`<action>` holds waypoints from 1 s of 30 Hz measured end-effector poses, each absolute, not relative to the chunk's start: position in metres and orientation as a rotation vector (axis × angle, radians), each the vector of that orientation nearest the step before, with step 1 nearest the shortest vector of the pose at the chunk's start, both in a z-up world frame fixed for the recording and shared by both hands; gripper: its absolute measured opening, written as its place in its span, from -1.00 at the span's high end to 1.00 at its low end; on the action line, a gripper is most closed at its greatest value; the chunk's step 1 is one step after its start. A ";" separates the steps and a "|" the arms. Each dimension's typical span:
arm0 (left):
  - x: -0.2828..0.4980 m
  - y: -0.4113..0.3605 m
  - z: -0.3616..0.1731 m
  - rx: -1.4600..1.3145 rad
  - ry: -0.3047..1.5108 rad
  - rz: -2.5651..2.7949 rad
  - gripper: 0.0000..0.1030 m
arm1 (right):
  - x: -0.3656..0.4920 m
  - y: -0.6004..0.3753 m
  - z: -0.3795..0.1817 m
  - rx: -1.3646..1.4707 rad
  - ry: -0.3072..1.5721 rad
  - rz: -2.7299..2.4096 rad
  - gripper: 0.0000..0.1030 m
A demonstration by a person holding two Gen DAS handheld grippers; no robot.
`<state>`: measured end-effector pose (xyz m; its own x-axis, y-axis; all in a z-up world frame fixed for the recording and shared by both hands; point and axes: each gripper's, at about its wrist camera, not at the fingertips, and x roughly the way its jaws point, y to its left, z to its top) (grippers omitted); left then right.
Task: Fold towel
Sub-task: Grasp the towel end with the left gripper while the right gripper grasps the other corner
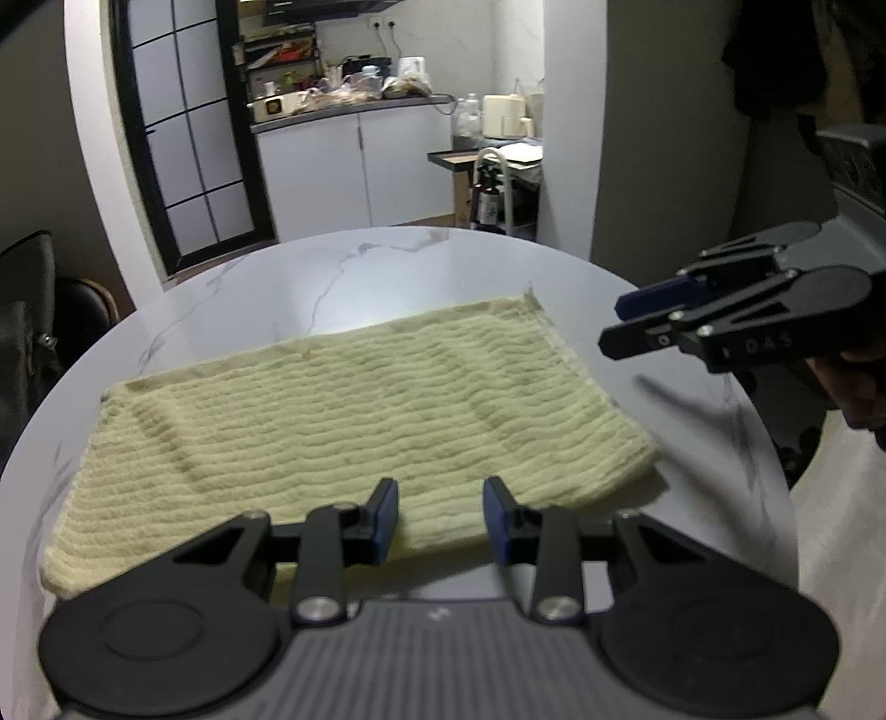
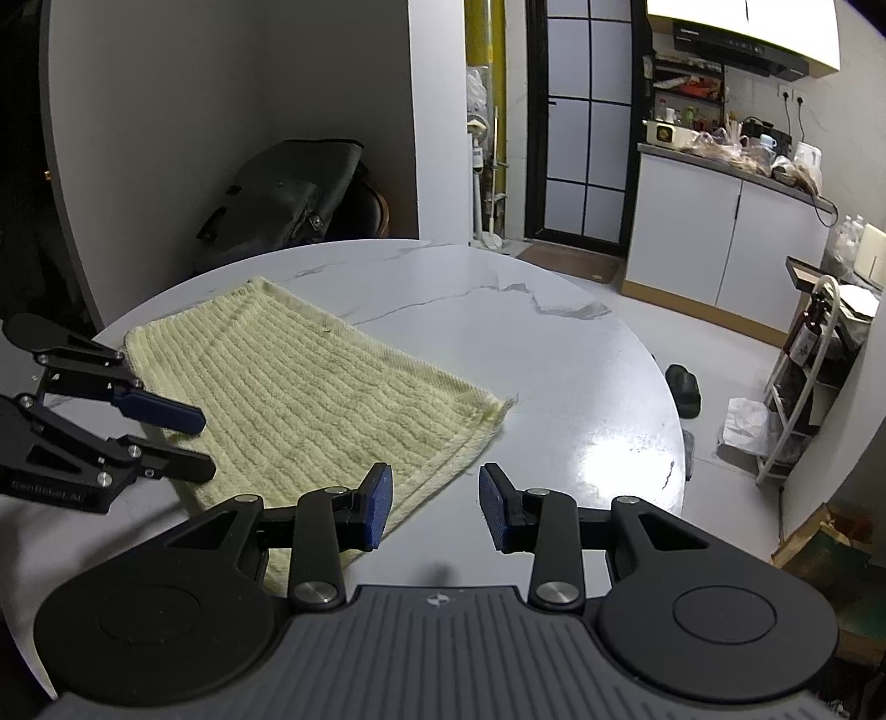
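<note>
Lying flat on table (image 1: 343, 266), towel (image 1: 354, 421), left gripper (image 1: 440, 518) and right gripper (image 2: 436, 507) apart, empty.

Left hand-held gripper (image 1: 440, 518), right hand-held gripper (image 2: 436, 507) — jaws apart, empty

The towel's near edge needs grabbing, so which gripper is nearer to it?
Left. The left gripper hangs open right over the towel at its near edge; the right gripper is open just off the towel's side hem.

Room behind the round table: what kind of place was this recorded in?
Most likely a small home kitchen and dining area. A cluttered counter over white cabinets, a range hood above, and a marble-look table bearing the towel point to that.
</note>
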<state>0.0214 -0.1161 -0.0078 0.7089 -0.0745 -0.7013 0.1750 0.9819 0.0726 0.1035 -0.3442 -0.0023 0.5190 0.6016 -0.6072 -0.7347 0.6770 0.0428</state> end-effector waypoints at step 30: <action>0.004 -0.226 -0.011 0.118 0.682 0.220 0.31 | 0.154 -0.338 -0.014 -0.283 0.578 0.945 0.24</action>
